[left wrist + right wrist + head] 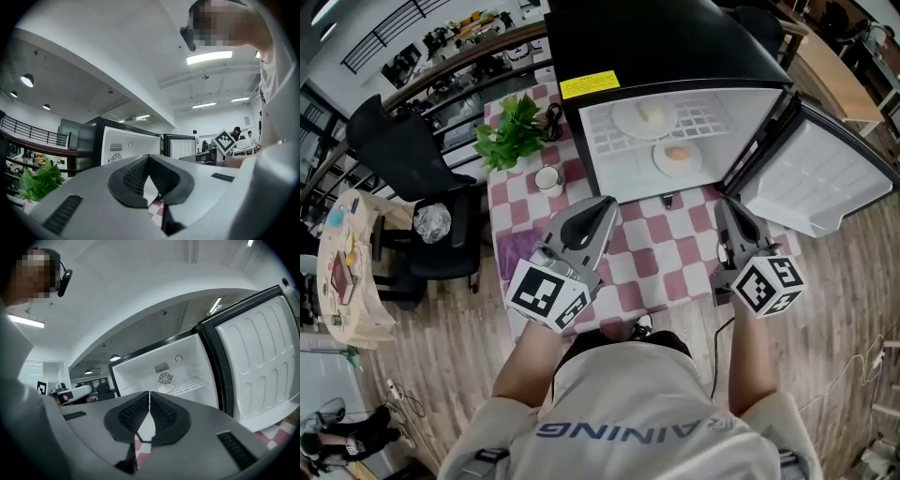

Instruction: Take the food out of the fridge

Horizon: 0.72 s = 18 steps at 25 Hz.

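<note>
Two grippers hang side by side over the near part of the checked table, forearms stretched forward and both pointing about level at the open fridge. The left gripper is clenched on nothing, and the right gripper is pinched closed and empty too. The food is inside the fridge, well ahead of both tips: a far plate on the wire rack and a near plate just right of it, with the door swung out to the right.

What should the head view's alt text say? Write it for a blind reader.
An open fridge on a checkered table holds an upper plate and a lower plate of food. The person's left hand-held gripper and right hand-held gripper hover before it, both shut and empty.
</note>
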### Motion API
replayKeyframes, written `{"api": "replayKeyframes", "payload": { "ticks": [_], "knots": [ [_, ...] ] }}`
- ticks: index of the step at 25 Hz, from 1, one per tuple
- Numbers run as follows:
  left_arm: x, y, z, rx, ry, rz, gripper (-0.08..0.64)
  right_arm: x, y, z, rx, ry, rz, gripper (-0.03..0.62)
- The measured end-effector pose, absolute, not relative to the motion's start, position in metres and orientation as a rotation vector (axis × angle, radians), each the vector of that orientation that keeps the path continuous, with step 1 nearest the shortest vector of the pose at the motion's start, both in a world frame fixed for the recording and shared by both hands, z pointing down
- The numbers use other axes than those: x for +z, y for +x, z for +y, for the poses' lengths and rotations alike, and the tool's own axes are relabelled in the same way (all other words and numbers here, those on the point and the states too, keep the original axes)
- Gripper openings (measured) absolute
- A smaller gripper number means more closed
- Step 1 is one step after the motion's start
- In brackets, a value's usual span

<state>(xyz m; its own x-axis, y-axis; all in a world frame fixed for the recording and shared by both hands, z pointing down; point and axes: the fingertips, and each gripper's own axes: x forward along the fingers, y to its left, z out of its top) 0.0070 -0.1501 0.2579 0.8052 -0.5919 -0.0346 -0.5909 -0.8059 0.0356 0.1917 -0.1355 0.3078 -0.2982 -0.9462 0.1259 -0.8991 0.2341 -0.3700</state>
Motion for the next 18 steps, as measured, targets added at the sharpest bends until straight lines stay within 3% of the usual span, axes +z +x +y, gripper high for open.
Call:
{"api": "replayKeyframes", "payload": {
  "ticks": [4,7,18],
  "knots": [
    [0.259,0.005,-0.15,-0.067,2.955,-0.989,0.005,0.312,0.187,-0.155,-0.715,-1.691,2.321,0.03],
    [0.261,-0.001,-0.15,-0.061,2.945,-1.017,0.005,0.316,0.178,-0.179,-0.793,-1.643,2.311,0.109],
    [0.266,-0.041,-0.151,-0.055,2.885,-1.164,0.005,0.355,0.157,-0.281,-1.297,-1.417,1.909,0.121]
  ]
}}
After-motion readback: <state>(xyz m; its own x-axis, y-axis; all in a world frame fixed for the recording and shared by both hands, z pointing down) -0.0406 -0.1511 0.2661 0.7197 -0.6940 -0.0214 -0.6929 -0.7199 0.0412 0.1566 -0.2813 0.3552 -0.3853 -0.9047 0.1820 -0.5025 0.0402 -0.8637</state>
